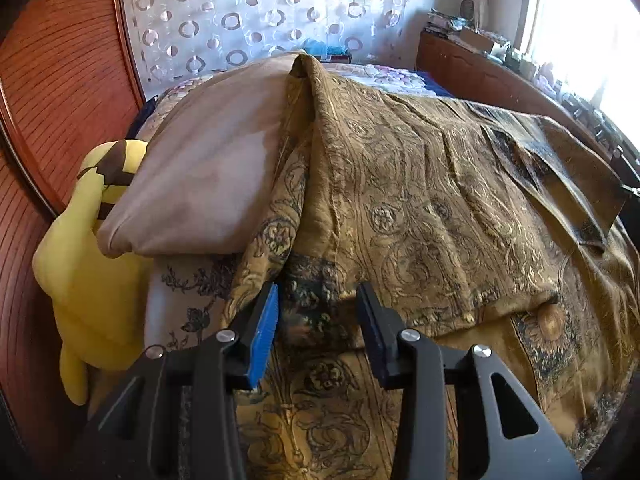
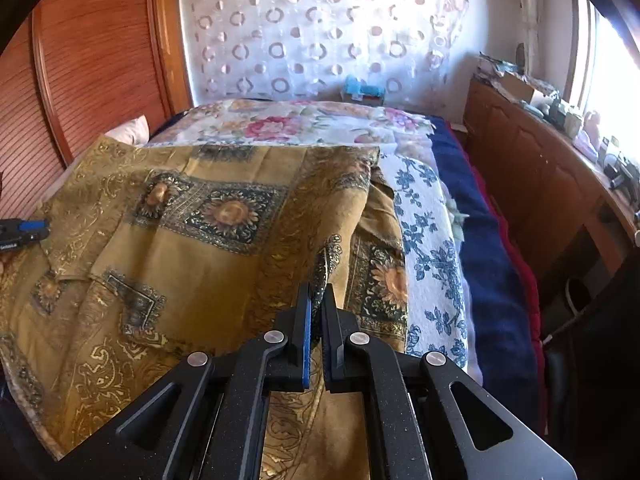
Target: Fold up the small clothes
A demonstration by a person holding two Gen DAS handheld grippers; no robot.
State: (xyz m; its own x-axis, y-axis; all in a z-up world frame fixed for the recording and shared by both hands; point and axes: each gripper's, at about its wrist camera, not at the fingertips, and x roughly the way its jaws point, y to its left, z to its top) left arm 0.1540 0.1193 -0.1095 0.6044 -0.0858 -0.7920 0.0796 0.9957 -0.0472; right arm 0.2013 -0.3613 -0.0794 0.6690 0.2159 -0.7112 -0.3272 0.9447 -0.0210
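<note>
A gold cloth (image 1: 420,200) with dark paisley and sunflower patterns lies spread and partly doubled over on a bed. In the left wrist view my left gripper (image 1: 320,296) stands open above the cloth's near folded edge; a dark bunched fold shows in the gap, and neither blue pad (image 1: 266,328) presses on it. In the right wrist view my right gripper (image 2: 318,292) is shut on a raised ridge of the gold cloth (image 2: 192,248) near its right border. The tip of the left gripper (image 2: 24,232) shows at that view's left edge.
A greyish-pink pillow (image 1: 208,176) lies under the cloth's left side, with a yellow plush toy (image 1: 92,280) beside a wooden wardrobe (image 1: 60,60). A flowered bedspread (image 2: 304,120), a blue-flowered quilt (image 2: 432,260) and a dark blue blanket (image 2: 492,280) lie beyond. A cluttered wooden cabinet (image 2: 540,184) runs along the right.
</note>
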